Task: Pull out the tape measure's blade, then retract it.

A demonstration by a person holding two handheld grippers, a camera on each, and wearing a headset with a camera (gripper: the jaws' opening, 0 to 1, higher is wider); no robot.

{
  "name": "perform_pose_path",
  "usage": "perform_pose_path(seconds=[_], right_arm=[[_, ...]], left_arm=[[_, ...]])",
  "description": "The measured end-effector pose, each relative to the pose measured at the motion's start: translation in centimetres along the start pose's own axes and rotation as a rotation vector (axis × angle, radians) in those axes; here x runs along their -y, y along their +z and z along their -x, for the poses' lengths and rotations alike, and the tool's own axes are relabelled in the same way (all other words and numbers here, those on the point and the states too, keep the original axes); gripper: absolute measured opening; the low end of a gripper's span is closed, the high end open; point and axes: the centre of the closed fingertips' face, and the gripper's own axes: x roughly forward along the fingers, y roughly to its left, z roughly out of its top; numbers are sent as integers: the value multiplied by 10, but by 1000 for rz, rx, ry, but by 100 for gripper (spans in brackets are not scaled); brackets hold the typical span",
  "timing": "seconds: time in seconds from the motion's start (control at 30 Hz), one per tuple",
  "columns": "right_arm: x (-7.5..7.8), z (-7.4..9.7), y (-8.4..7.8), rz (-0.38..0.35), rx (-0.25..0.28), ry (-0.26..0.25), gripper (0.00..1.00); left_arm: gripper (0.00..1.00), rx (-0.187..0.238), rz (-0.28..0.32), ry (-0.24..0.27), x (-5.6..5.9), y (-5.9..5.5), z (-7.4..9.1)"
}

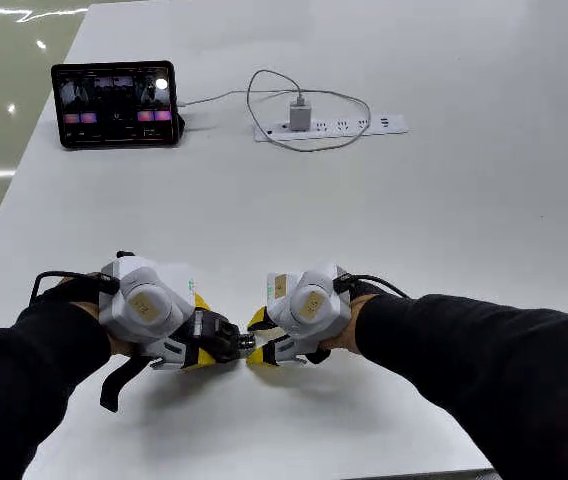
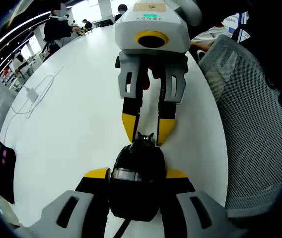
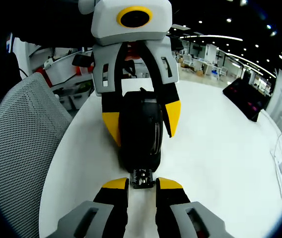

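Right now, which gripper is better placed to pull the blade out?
Right. The right gripper pinches the blade hook, while the left gripper clamps the tape measure case. Drawing the right one away should extend the blade.

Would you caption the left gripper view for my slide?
Left hand-held gripper holds tape measure; right hand-held gripper brackets hook.

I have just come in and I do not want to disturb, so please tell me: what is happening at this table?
A person holds tongs in each hand at the white table. The left tongs clamp the black tape measure by its body. The right tongs face them and are closed on the end hook at its mouth. The blade is not drawn out at this moment.
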Motion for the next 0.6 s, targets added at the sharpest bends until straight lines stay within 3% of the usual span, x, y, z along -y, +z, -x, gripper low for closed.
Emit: perform_pose_path(seconds=[0.1, 0.33, 0.43, 0.6], right_arm=[[0, -3, 3, 26, 1, -12, 14], [0, -2, 2, -24, -20, 13, 13], [0, -4, 3, 12, -37, 1, 12], [2, -3, 2, -13, -30, -2, 12]], left_arm=[[34, -1, -3, 3, 0, 0, 0], [34, 4, -13, -2, 1, 0, 0], [34, 5, -15, 1, 1, 0, -1], [34, 8, -11, 10, 0, 1, 0]])
